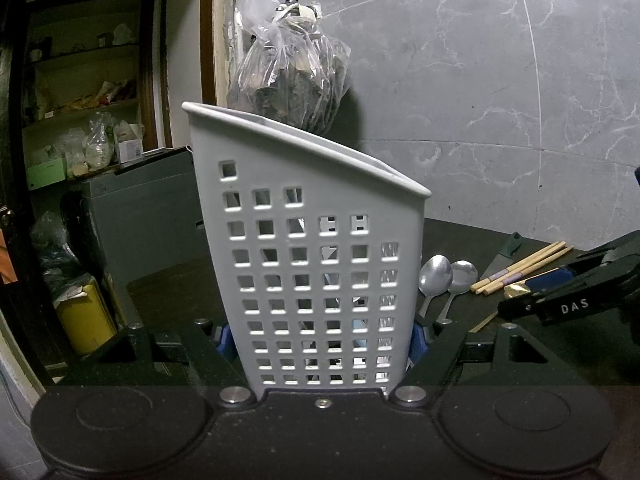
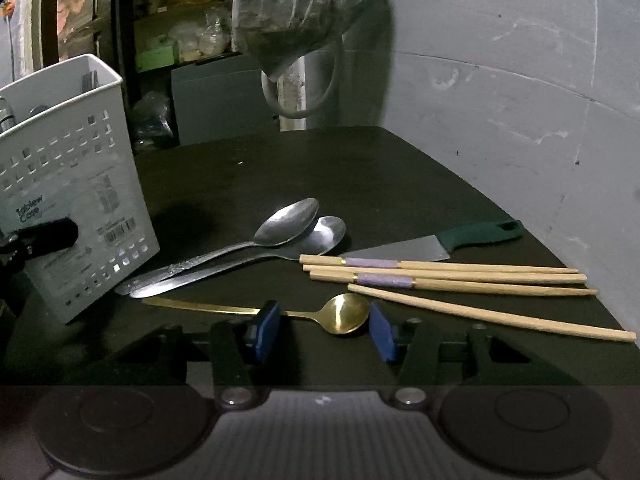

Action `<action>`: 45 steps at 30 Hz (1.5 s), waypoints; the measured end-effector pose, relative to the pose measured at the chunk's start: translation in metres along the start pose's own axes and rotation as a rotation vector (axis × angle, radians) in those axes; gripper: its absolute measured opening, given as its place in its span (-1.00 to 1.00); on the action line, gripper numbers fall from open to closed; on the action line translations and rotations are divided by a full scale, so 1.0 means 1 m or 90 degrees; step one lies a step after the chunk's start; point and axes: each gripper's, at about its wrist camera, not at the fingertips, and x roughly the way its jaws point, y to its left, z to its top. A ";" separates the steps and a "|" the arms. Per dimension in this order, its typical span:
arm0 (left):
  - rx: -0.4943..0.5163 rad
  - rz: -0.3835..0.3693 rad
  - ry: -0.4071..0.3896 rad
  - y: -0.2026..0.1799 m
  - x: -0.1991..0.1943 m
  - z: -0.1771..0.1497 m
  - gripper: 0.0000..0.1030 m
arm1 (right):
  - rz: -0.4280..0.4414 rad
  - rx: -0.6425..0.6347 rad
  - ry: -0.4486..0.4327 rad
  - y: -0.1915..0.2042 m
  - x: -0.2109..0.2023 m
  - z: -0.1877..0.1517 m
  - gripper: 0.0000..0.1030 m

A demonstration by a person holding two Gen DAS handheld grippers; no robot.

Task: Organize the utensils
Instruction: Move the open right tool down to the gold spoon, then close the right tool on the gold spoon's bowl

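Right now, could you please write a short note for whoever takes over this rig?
Left gripper: shut on the white holder, keeping it upright on the table.
Right gripper: open, pads either side of the gold spoon, not yet gripping.
On the table: two steel spoons, four chopsticks, a green-handled knife.
Done: something metal seems to stand in the holder; the rest lies out.
Left: load every utensil.

Left gripper (image 1: pixel 322 338) squeezing a white basket with holes (image 1: pixel 316 256), standing up on a dark table (image 1: pixel 472 240). To the right, two silver spoons (image 1: pixel 446 276), wooden chopsticks (image 1: pixel 524 266), then a knife (image 1: pixel 505 254). Right gripper (image 1: pixel 568 292) near the right edge. Plastic bag (image 1: pixel 292 76) hanging far behind.
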 end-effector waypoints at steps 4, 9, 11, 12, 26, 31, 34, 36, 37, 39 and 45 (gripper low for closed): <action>0.000 0.000 0.000 0.000 0.000 0.000 0.49 | -0.002 0.005 0.000 0.001 0.005 0.004 0.06; 0.000 0.000 0.000 0.000 0.000 0.000 0.48 | 0.010 0.003 -0.001 0.004 0.015 0.011 0.09; -0.001 -0.002 0.001 0.000 0.000 0.000 0.48 | 0.016 0.010 -0.001 0.004 0.017 0.013 0.26; 0.000 -0.002 0.000 0.000 0.000 0.000 0.49 | 0.023 0.024 -0.001 0.003 0.018 0.014 0.29; 0.002 -0.004 0.000 0.000 0.000 0.001 0.49 | 0.026 -0.023 0.000 0.022 0.012 0.006 0.02; 0.004 -0.007 -0.001 0.002 -0.001 0.000 0.49 | 0.057 -0.050 0.014 0.017 -0.004 -0.003 0.11; 0.005 -0.008 0.000 0.003 -0.001 0.000 0.49 | 0.032 -0.001 0.012 0.009 -0.010 -0.008 0.39; 0.006 -0.008 0.000 0.003 -0.001 0.000 0.49 | 0.041 0.052 0.008 0.004 -0.019 -0.013 0.39; 0.007 -0.008 -0.001 0.003 -0.001 0.000 0.49 | 0.047 0.077 0.005 0.001 -0.023 -0.015 0.39; 0.008 -0.008 -0.001 0.004 -0.001 0.000 0.49 | 0.069 0.124 -0.001 -0.004 -0.030 -0.021 0.39; 0.008 -0.008 0.000 0.003 -0.001 0.000 0.49 | 0.083 0.081 -0.012 0.004 -0.035 -0.030 0.39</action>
